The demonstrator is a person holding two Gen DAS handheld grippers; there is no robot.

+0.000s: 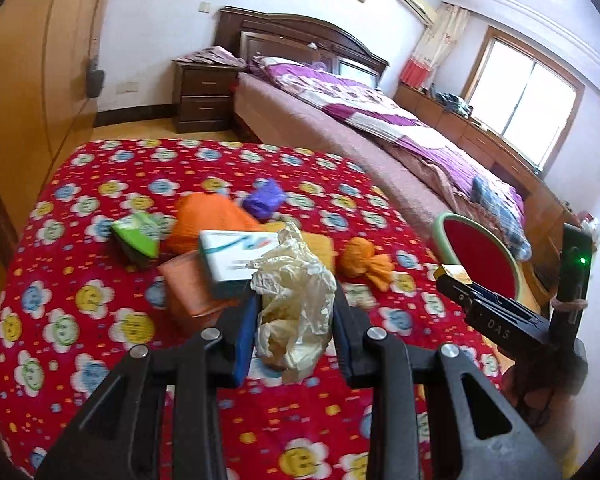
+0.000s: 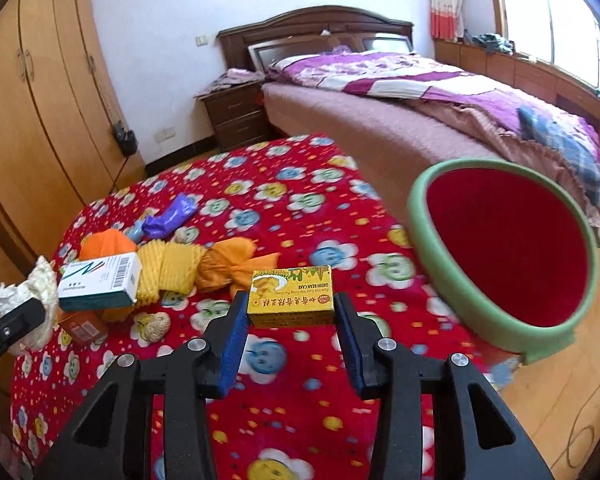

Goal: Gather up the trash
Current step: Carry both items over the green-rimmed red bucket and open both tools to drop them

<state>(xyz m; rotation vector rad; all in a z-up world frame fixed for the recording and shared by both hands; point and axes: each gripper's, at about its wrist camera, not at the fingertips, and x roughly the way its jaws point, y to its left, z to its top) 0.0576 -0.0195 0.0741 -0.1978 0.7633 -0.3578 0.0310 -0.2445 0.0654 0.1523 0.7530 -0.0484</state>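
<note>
My left gripper point(image 1: 296, 304) is shut on a crumpled cream plastic bag point(image 1: 296, 304) and holds it above the red flowered table point(image 1: 100, 340). My right gripper point(image 2: 290, 308) is shut on a yellow green-bean-cake box point(image 2: 291, 297), left of the red bin with a green rim point(image 2: 504, 256). The bin also shows in the left wrist view point(image 1: 480, 256). On the table lie a white and teal box point(image 2: 100, 282), an orange wad point(image 2: 228, 268), yellow foam netting point(image 2: 168, 272) and a purple wrapper point(image 2: 172, 212).
A green packet point(image 1: 138, 234) and an orange box point(image 1: 188, 288) lie on the table. A bed point(image 2: 420, 120) stands behind the table, a nightstand point(image 2: 236, 116) beside it. Wardrobes point(image 2: 40, 120) line the left wall.
</note>
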